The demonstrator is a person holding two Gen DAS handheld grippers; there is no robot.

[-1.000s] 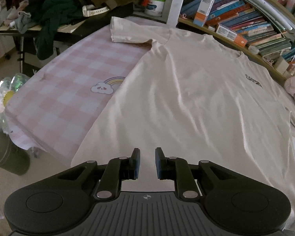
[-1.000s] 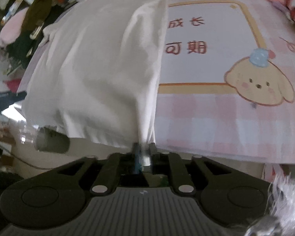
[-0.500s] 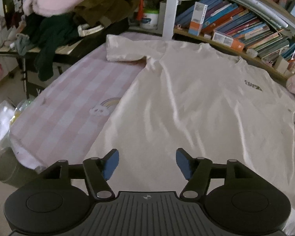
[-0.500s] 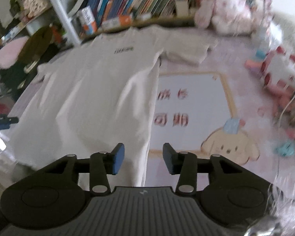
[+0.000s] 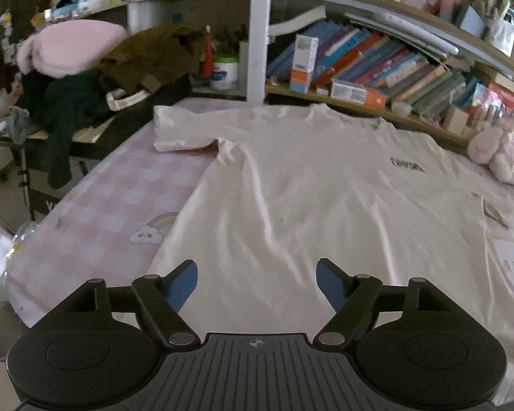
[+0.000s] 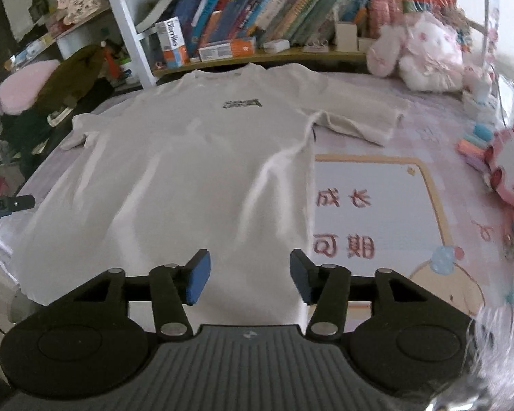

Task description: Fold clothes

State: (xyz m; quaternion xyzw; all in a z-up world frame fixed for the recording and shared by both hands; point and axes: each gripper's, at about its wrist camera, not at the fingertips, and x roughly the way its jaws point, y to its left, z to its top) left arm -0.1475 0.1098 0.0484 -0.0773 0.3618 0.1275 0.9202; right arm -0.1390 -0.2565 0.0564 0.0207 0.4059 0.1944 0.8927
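A cream T-shirt (image 5: 318,191) with a small dark chest print lies spread flat, front up, on a pink checked bed sheet (image 5: 96,219); both sleeves are laid out sideways. My left gripper (image 5: 257,282) hovers open above the shirt's hem near its left corner, holding nothing. The right wrist view shows the same T-shirt (image 6: 188,171) from the hem toward the collar. My right gripper (image 6: 249,277) is open over the hem's right part, with nothing between its blue pads.
A bookshelf (image 5: 377,72) runs along the bed's far side. Piled clothes (image 5: 96,75) sit on a side table at the left. Pink plush toys (image 6: 425,54) and small toys (image 6: 510,167) lie at the right. A printed panel with a puppy (image 6: 377,212) lies right of the shirt.
The right gripper let go of the shirt hem and opened; the left gripper opened wide. Both pulled back and tilted up, so the whole shirt now lies flat in view.
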